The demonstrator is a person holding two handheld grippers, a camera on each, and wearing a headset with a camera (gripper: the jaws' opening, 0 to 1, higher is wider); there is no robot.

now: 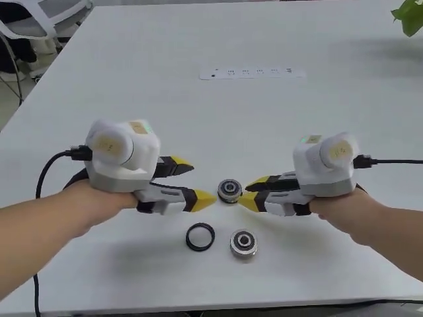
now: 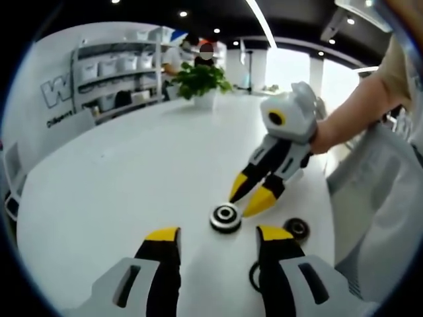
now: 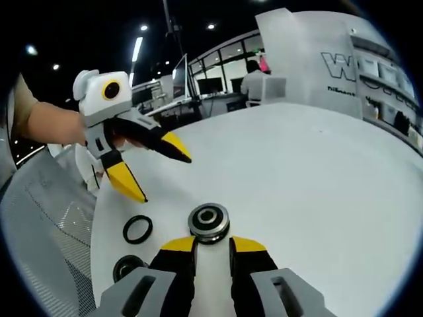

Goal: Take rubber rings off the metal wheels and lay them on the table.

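Nearest the person, a loose black rubber ring (image 1: 199, 236) lies flat on the white desk (image 1: 132, 79). Just to its right, not touching it, sits a round silver metal wheel (image 1: 244, 243) with a dark hub. Its rim looks bare, so I judge that this ring came off this wheel and that one removal is done. A little farther on, between the two tools, a second metal wheel (image 1: 229, 189) lies flat on the desk. Its edge looks darker, which suggests its ring is in place and has yet to come off, though the pictures are too small to be sure. No other wheels appear, so the job seems about half finished. The left gripper (image 1: 201, 181) comes in from the left with its yellow-tipped fingers (image 2: 162, 241) spread wide. They hold nothing; the far wheel lies just beyond their tips, off the nearer one's point. The right gripper (image 1: 243, 193) comes in from the right with its fingers (image 3: 178, 246) drawn narrow, leaving a slim strip of desk showing between them. They also hold nothing, and the tips point at the second wheel from just beside it; I cannot tell if they touch it. Far off on the desk lies a white power strip (image 1: 251, 72), and a green plant (image 1: 411, 16) shows at the far right corner.
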